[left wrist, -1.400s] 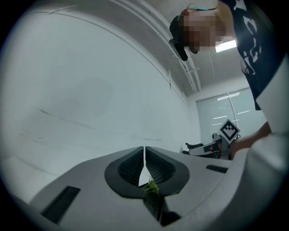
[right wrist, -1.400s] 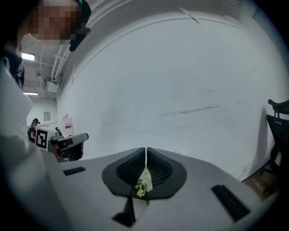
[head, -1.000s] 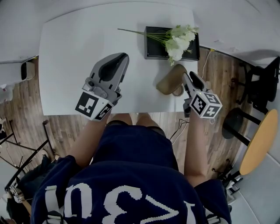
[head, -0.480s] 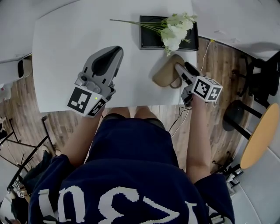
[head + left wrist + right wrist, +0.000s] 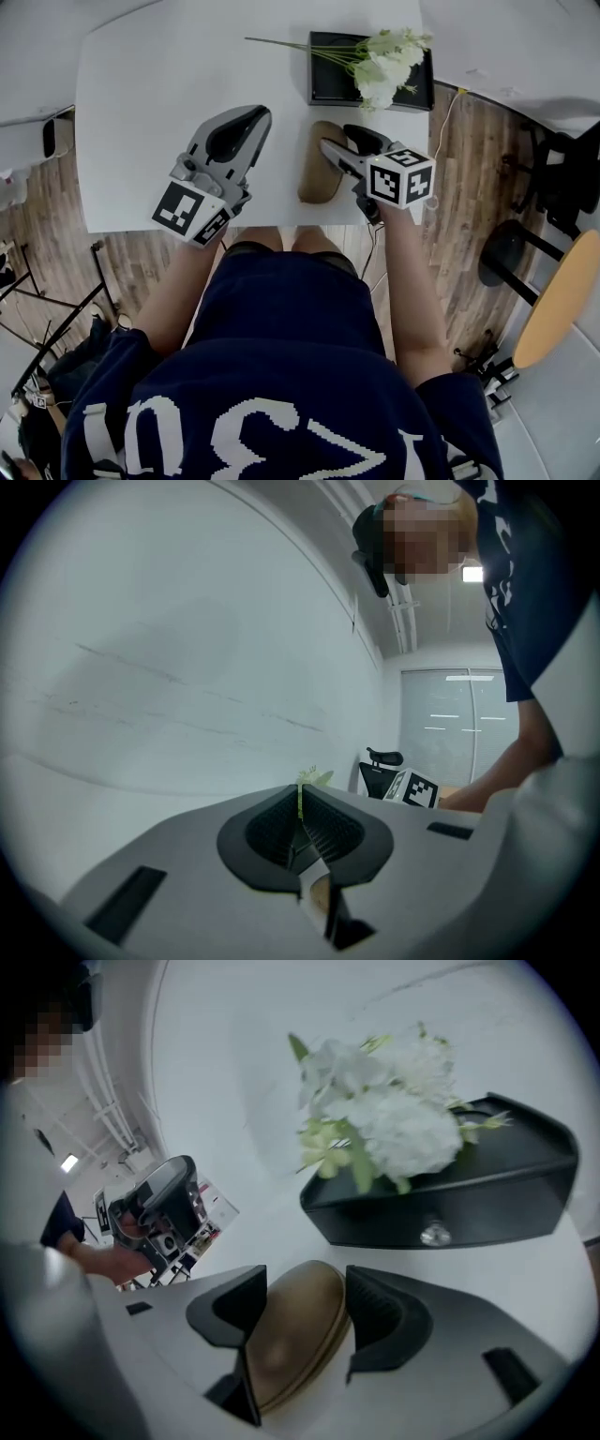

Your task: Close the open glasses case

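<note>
The tan glasses case (image 5: 315, 174) lies near the front edge of the white table (image 5: 141, 84), with its domed lid down. My right gripper (image 5: 344, 145) reaches over it from the right and points downward. In the right gripper view the case (image 5: 295, 1335) fills the space between the wide-open jaws of the right gripper (image 5: 305, 1283). Its left side is close against one jaw, and a narrow gap shows at the other. My left gripper (image 5: 251, 117) hovers to the case's left. In its own view the left gripper (image 5: 300, 803) is shut with nothing between its ribbed pads.
A black tray (image 5: 330, 92) with a spray of white flowers (image 5: 386, 67) stands at the table's back right, just beyond the case. In the right gripper view, tray (image 5: 469, 1194) and flowers (image 5: 384, 1110) sit close ahead. Wooden floor, cables and chairs surround the table.
The right gripper has swung left along the table's front edge, and the case has shifted left with it. The case stood open and now lies with its lid down. The left gripper has barely moved.
</note>
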The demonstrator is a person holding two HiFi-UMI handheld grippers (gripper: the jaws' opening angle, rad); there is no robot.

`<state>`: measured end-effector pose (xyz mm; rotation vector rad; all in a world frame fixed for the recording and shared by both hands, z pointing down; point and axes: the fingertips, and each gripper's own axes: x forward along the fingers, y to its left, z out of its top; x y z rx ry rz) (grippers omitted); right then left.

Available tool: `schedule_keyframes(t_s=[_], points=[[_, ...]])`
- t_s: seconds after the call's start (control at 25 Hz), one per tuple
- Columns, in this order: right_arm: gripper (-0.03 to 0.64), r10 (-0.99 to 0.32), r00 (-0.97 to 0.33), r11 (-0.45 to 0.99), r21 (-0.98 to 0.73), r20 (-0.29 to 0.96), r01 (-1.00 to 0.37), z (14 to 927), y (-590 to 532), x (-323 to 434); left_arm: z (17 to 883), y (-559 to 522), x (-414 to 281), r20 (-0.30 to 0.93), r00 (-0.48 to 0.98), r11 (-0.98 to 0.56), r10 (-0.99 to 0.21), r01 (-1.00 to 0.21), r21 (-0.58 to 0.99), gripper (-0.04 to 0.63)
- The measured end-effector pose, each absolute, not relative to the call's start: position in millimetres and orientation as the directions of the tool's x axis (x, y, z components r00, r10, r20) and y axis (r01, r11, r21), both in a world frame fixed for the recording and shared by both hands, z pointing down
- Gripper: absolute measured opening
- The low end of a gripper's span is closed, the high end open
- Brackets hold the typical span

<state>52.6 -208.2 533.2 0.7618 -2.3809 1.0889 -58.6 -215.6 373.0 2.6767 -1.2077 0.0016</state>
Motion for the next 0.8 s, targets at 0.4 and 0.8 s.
schedule_keyframes(t_s=[0.4,0.8], points=[[0.25,-0.359,-0.755,0.646,-0.437,0.549,-0.626,513.4,-191.9,33.6,417.9,-187.7,-54.6,0.22,0.709,-0.69,-0.67,-0.704,0.166,0.023],[0.249,-0.261,-0.69,0.588,-0.456,0.676,-0.669,544.1,-80.4,51.4,475.5,-158.2,15.9,0.334,0.85,-0.871,-0.406,-0.471,0.139,0.023]])
